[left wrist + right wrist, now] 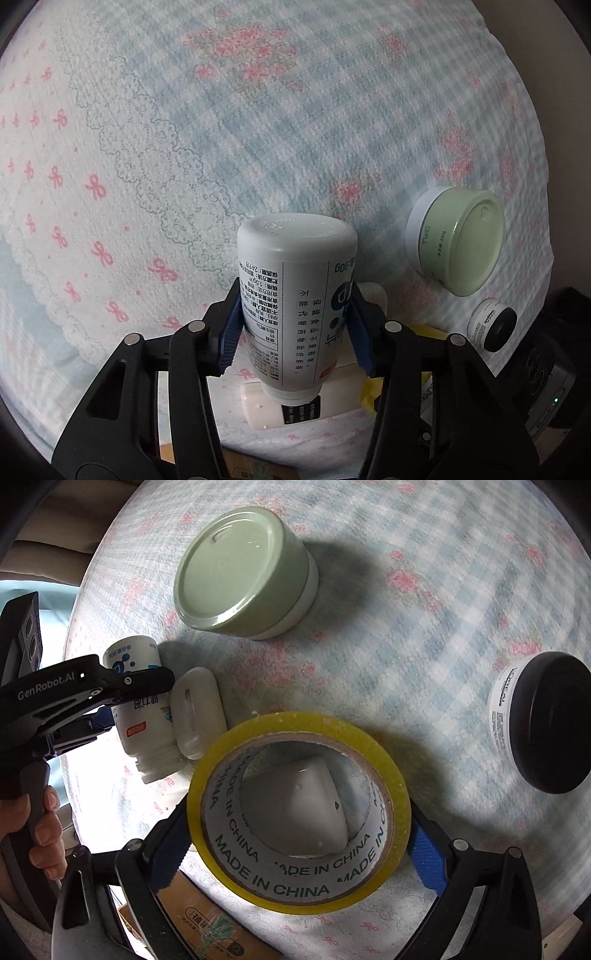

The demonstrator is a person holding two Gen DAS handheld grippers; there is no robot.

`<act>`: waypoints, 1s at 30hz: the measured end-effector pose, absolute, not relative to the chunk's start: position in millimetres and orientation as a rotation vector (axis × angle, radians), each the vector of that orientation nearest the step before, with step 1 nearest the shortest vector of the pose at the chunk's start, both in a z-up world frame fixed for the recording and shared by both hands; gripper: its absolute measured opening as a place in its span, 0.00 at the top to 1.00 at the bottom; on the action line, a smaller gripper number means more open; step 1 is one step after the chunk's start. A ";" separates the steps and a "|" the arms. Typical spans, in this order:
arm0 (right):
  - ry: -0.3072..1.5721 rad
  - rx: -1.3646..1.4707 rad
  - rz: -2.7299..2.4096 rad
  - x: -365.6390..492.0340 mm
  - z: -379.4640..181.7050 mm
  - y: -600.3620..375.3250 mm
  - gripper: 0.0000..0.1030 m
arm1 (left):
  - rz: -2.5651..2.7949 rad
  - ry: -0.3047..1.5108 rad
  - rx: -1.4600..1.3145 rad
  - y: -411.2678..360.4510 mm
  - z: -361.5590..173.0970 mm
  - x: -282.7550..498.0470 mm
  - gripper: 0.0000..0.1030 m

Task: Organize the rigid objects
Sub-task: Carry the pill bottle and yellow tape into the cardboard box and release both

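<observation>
- Near the bed's edge, the left gripper [295,325] clenches the lying white bottle [295,295], beside a small white case [197,712].
- The right gripper [295,845] grasps the tape roll [299,812].
- Green tin [243,579] and black-lidded jar [543,723] sit apart; sorting looks barely begun.

bottle [142,716] lay on its side on the bed cover [406,635], small case [197,716] touching its right side, tin [245,576] behind them, tape roll [299,812] in front, jar [543,723] well apart to the right
</observation>
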State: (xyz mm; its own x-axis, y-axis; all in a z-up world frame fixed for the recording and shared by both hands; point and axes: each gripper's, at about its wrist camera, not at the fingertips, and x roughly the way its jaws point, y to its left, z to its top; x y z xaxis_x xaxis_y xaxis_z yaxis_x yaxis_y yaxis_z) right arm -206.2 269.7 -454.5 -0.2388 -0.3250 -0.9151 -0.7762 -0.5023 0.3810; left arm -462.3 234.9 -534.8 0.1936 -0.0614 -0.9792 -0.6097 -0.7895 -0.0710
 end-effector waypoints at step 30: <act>1.254 -1.583 1.924 -171.7 -356.4 289.5 0.04 | 1.769 0.469 -1.838 200.2 -413.1 -414.6 0.55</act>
